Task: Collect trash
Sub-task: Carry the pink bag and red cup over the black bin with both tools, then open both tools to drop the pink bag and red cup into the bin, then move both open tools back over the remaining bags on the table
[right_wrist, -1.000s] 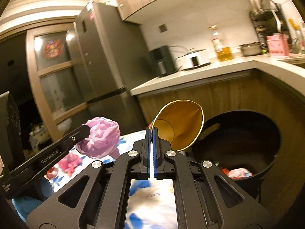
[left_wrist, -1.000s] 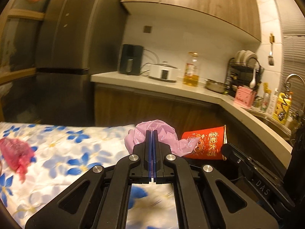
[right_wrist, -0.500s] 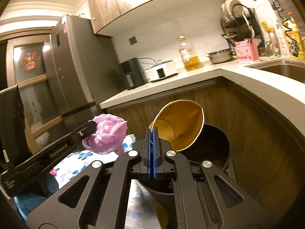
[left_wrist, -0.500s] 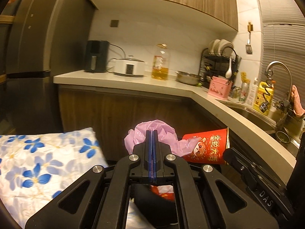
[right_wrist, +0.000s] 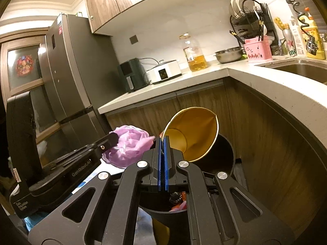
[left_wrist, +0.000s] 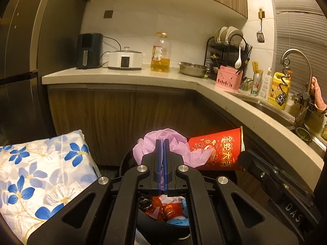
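My left gripper (left_wrist: 162, 143) is shut on a crumpled pink plastic bag (left_wrist: 177, 143), held above the black trash bin (left_wrist: 163, 227), which has wrappers inside. To its right the red paper cup (left_wrist: 219, 151) lies on its side, pinched at the rim by my right gripper (right_wrist: 163, 139), shut on the cup (right_wrist: 196, 136); its gold inside faces the right wrist camera. The right wrist view shows the pink bag (right_wrist: 126, 147) at the left gripper's tip (right_wrist: 112, 139), left of the cup, and the bin (right_wrist: 224, 159) sits below both.
A table with a blue-flowered cloth (left_wrist: 36, 175) stands left of the bin. An L-shaped counter (left_wrist: 143, 77) with wooden cabinet fronts wraps behind and to the right, carrying an oil bottle (left_wrist: 160, 53), appliances, a dish rack and a sink. A tall fridge (right_wrist: 69, 71) stands at the left.
Both grippers swung right, off the flowered table and over the black bin, still carrying the pink bag and the red cup. The bin's contents now show beneath the fingers.
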Demonstrator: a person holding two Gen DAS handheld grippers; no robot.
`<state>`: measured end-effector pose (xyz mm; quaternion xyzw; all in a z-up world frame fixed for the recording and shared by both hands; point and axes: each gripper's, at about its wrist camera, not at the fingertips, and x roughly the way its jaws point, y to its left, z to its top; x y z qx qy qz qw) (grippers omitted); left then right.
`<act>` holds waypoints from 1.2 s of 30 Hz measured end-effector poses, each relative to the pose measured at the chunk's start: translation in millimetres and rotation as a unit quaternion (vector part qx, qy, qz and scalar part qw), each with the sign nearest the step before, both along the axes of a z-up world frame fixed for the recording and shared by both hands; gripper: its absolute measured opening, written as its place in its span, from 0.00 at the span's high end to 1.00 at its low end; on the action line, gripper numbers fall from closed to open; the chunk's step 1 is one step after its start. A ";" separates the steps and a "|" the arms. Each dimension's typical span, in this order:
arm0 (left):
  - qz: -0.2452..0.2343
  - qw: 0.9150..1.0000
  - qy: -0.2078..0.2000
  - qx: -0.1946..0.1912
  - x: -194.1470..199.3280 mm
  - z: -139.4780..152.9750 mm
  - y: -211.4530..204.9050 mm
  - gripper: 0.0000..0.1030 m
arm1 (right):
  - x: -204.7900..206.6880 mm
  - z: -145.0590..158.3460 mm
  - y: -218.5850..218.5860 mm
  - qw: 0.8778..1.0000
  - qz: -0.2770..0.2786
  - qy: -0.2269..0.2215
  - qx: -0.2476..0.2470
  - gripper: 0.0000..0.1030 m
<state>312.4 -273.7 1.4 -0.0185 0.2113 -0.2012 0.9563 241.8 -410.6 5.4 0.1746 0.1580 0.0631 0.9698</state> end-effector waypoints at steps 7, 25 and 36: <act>0.006 1.000 0.012 -0.006 7.5 -10.8 7.8 0.58 | 5.1 -6.2 -4.8 1.000 -0.010 0.021 0.003 0.91; 0.098 0.994 0.023 0.049 -26.7 -18.7 47.5 0.13 | -30.6 -8.9 23.8 0.996 -0.054 0.035 -0.057 0.17; 0.172 0.982 0.025 0.075 -85.0 -22.4 103.2 0.08 | -68.8 -14.7 72.4 0.993 -0.040 0.049 -0.095 0.15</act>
